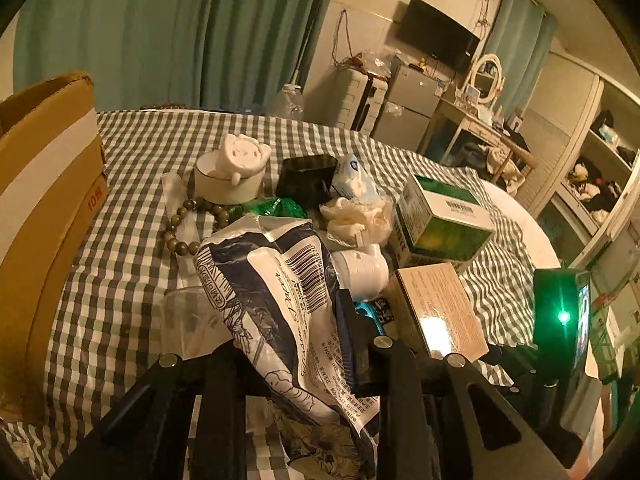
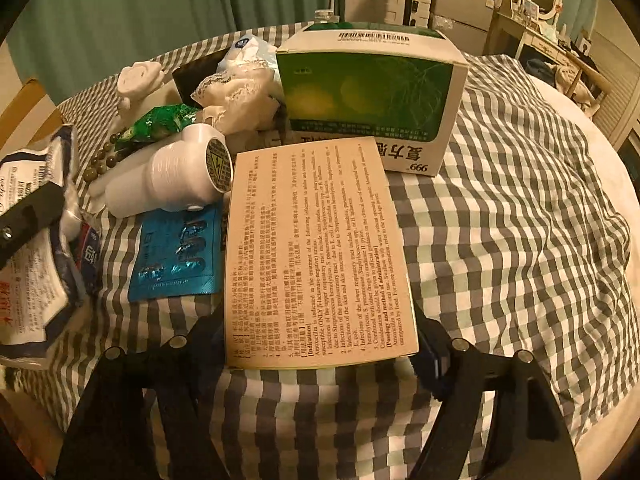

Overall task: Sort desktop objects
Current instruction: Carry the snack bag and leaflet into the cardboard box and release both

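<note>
My left gripper is shut on a white and dark blue printed packet and holds it above the checked tablecloth; the packet also shows in the right wrist view. My right gripper is shut on a beige medicine box with printed text, which also shows in the left wrist view. Behind it stand a green and white box, a white bottle lying on its side and a blue blister pack.
A cardboard box stands at the left. Further back lie a bead bracelet, a white cup with a cat figure, a black case, a green wrapper, white lace and a tissue pack.
</note>
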The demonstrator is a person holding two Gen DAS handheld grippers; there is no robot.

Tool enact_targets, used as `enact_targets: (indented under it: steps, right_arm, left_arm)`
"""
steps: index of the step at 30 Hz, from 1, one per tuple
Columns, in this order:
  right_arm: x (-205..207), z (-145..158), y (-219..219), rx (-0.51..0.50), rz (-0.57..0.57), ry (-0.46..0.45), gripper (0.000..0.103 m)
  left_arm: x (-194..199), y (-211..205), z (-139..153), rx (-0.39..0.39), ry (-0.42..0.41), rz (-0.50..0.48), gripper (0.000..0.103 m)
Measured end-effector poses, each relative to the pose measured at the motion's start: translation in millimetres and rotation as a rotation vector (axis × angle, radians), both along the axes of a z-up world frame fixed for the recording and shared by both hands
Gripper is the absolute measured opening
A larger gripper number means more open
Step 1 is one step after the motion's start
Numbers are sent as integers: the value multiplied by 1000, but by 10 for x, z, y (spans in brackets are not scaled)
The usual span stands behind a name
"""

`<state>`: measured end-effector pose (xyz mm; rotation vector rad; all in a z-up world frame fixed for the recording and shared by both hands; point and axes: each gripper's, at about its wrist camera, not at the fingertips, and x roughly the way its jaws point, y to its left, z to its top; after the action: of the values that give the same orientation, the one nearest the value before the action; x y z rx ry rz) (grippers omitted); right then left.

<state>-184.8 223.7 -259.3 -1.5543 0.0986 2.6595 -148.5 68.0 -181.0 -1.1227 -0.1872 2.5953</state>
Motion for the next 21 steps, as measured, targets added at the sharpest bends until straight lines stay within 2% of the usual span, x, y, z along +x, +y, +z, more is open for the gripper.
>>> enact_targets:
  steps: [5,11,21]
  right_arm:
    - [106,94,25,-45,-9,4,75]
    - [302,363,8,-61,-19,54,75]
    - [670,1181,-96,-99,-24,176,75]
  left_arm:
    - [65,67,58,-33,-9,-10,24]
    - [154,94,296,-78,-5,-2,24]
    - [418,6,945,-80,61,-16,24]
